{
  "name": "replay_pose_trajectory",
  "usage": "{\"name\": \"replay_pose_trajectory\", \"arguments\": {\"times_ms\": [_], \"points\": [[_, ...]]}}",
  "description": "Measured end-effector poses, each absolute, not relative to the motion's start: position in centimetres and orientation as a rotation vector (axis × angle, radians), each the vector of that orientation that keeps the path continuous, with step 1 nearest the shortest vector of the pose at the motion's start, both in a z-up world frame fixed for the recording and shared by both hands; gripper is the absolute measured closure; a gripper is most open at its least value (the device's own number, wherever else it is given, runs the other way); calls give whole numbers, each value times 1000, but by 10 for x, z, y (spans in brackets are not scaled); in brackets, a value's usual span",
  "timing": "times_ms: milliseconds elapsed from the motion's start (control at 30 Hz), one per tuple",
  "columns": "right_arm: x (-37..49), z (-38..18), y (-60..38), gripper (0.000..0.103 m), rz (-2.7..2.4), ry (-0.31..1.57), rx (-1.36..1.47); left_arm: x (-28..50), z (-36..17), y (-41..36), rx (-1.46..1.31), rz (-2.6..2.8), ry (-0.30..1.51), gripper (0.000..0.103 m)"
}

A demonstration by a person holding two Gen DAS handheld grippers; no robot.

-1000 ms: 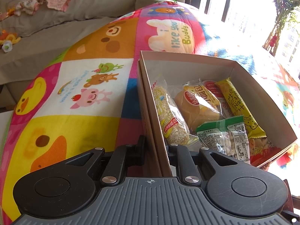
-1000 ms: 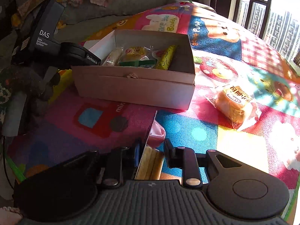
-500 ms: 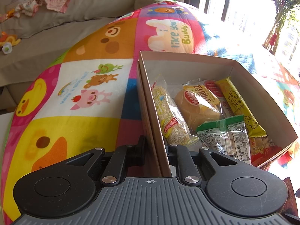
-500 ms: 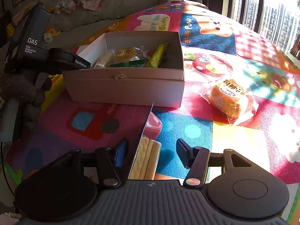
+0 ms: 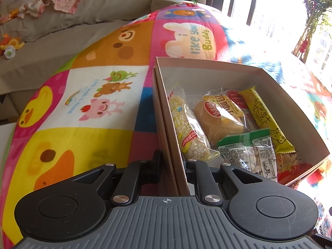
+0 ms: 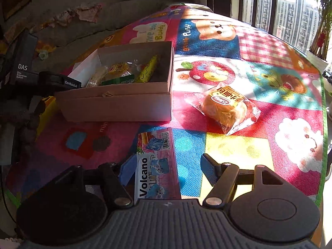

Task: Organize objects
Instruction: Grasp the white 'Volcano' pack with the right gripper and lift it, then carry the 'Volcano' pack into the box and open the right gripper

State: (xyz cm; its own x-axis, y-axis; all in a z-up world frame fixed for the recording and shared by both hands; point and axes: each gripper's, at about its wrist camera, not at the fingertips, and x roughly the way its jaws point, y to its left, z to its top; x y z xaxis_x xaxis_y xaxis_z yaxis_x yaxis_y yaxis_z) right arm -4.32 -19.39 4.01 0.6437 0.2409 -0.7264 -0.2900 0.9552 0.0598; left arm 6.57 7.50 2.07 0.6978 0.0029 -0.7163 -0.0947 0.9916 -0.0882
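Released moments ago, the Volcano wafer pack [image 6: 156,164] lies flat between the right gripper [image 6: 166,168]'s just-spread jaws (outside the box), while the left gripper [image 5: 172,164] pinches the cardboard box [image 5: 164,112]'s wall, steadying it.

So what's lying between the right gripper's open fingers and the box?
Right wrist view: the pink Volcano packet lies flat between the right gripper fingers, then bare mat up to the box.

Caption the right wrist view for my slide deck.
Right gripper open over a pink Volcano snack pack lying flat on the mat.
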Motion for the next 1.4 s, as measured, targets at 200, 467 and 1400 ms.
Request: {"name": "replay_pose_trajectory", "arguments": {"times_ms": [200, 467, 1400], "points": [[-36, 30, -180, 38, 325, 880, -137, 64, 19, 77, -135, 48, 782, 87], [-44, 41, -174, 60, 356, 932, -167, 64, 18, 79, -142, 42, 775, 87], [130, 76, -99, 58, 446, 891, 190, 66, 17, 77, -140, 37, 774, 87]]}}
